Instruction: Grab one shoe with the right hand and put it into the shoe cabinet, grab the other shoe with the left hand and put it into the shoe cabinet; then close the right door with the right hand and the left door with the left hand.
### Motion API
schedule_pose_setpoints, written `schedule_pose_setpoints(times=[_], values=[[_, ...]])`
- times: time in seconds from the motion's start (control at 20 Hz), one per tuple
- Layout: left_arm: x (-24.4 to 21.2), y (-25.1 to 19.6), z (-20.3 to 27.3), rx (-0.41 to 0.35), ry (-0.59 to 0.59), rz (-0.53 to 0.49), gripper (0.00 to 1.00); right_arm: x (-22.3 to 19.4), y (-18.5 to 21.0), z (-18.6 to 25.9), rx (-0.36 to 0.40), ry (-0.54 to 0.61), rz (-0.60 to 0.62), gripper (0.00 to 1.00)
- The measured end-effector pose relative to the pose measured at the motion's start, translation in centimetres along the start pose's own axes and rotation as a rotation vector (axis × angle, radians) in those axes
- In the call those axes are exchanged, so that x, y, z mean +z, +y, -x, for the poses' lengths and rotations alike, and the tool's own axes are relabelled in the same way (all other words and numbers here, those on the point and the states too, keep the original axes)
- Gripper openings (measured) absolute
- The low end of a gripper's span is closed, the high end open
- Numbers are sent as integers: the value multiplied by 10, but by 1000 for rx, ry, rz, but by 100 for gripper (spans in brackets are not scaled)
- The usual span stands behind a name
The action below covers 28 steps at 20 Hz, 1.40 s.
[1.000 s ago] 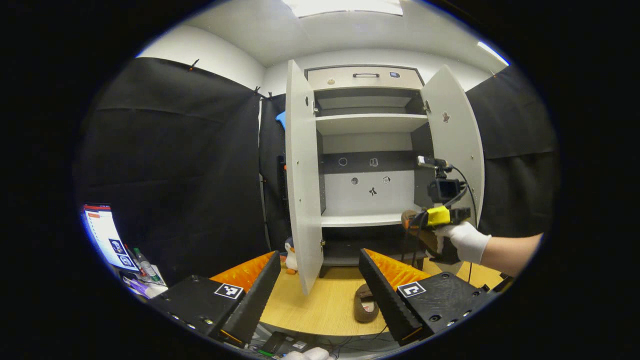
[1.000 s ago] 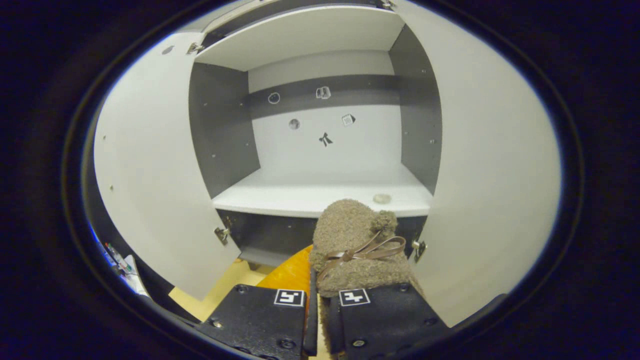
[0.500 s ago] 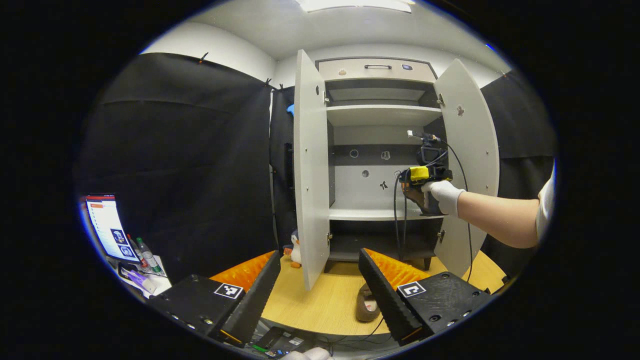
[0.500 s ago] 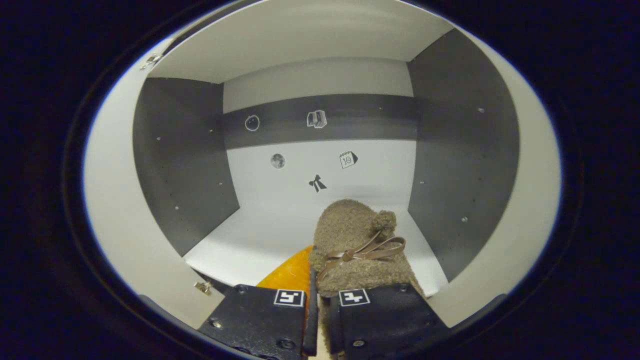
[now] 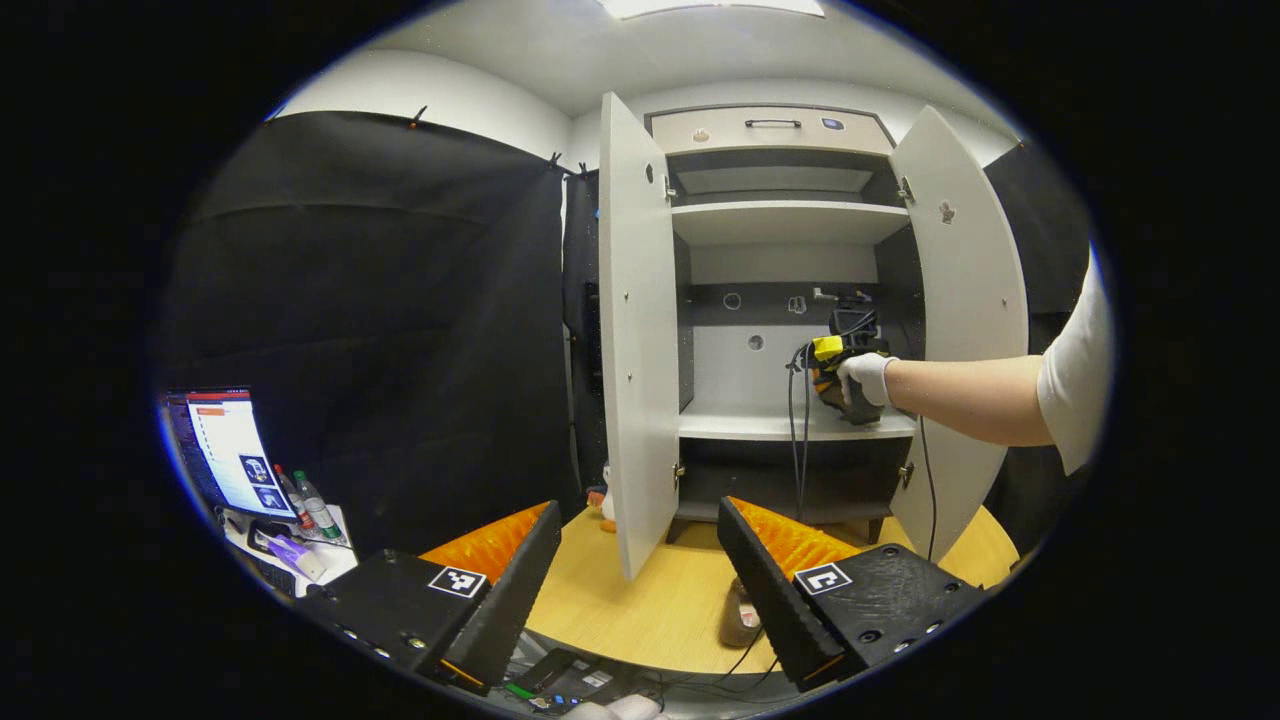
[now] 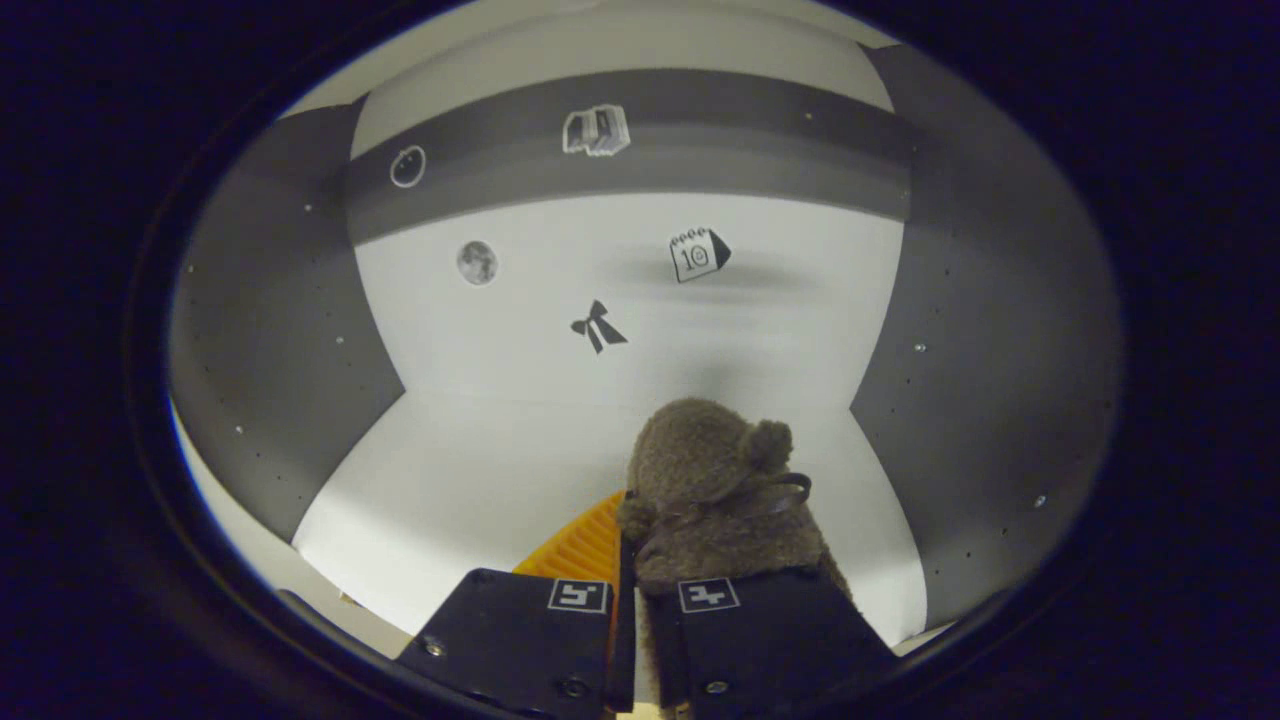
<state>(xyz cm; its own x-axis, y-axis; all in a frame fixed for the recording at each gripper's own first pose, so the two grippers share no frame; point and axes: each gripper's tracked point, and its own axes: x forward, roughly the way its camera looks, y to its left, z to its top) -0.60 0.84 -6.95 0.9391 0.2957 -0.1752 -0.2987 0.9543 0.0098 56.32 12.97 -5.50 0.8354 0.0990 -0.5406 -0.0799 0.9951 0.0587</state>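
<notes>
The right gripper [image 6: 632,560] has its fingers [image 6: 760,640] pinching a fuzzy brown shoe [image 6: 715,490], which juts forward past the fingertips above the white shelf [image 6: 450,490] inside the shoe cabinet [image 5: 780,220]; both doors stand open. The left gripper [image 5: 640,570] holds its fingers [image 5: 510,590] spread wide with nothing between them; the other shoe [image 5: 738,615] lies on the wooden floor [image 5: 640,600] just beside the right-hand finger.

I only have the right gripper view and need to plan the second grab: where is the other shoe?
Observer: The other shoe lies on the wooden surface in front of the cabinet, partly hidden by a finger of the left gripper.
Operator: Is that gripper free?
Observer: Yes, it is open with nothing between its fingers.
Operator: And the doors?
Observer: Both the left door and the right door stand wide open.
</notes>
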Motion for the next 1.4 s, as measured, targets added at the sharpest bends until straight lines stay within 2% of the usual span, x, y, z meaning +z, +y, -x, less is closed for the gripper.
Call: schedule_pose_setpoints(times=[0.1, 0.15, 0.25, 0.35, 0.4, 0.45, 0.5, 0.75, 0.8, 0.85, 1.05, 1.1, 1.15, 1.3, 1.4], values=[[1, 2, 0, 11, -2, 3, 96, -12, -3, -9, -10, 75, -27, 13], [1, 3, 1, 14, -4, 7, 96, -10, -6, -10, -20, 71, -29, 14], [3, 5, 1, 18, -12, 12, 96, -9, -6, -2, -19, 79, -11, 28], [6, 5, -2, 13, -20, 15, 96, -6, 1, 8, 20, 65, -15, 37], [7, 6, -2, 7, -22, 15, 96, -5, 3, 15, 28, 60, -11, 61], [8, 5, -3, 0, -25, 13, 96, -4, 4, 23, 38, 44, -9, 66], [7, 4, -4, -7, -26, 11, 96, -1, 5, 31, 39, 22, -3, 77], [11, 8, 0, -38, -44, 2, 96, 5, 2, 91, 55, -103, 42, 84], [11, 9, 0, -45, -48, 1, 96, 9, 1, 108, 52, -147, 61, 81], [13, 9, 1, -52, -52, 0, 96, 11, 2, 129, 59, -190, 75, 84], [17, 14, 3, -85, -66, 2, 96, 10, 0, 224, 97, -376, 60, 83], [17, 15, 3, -97, -68, 2, 96, 9, -2, 250, 97, -416, 52, 91], [18, 16, 3, -110, -69, 2, 96, 0, -6, 267, 98, -452, 42, 100], [22, 14, 5, -149, -84, -17, 96, -30, -10, 324, 122, -514, 33, 100], [23, 12, 2, -174, -89, -29, 96, -53, -21, 353, 107, -543, 42, 100]])
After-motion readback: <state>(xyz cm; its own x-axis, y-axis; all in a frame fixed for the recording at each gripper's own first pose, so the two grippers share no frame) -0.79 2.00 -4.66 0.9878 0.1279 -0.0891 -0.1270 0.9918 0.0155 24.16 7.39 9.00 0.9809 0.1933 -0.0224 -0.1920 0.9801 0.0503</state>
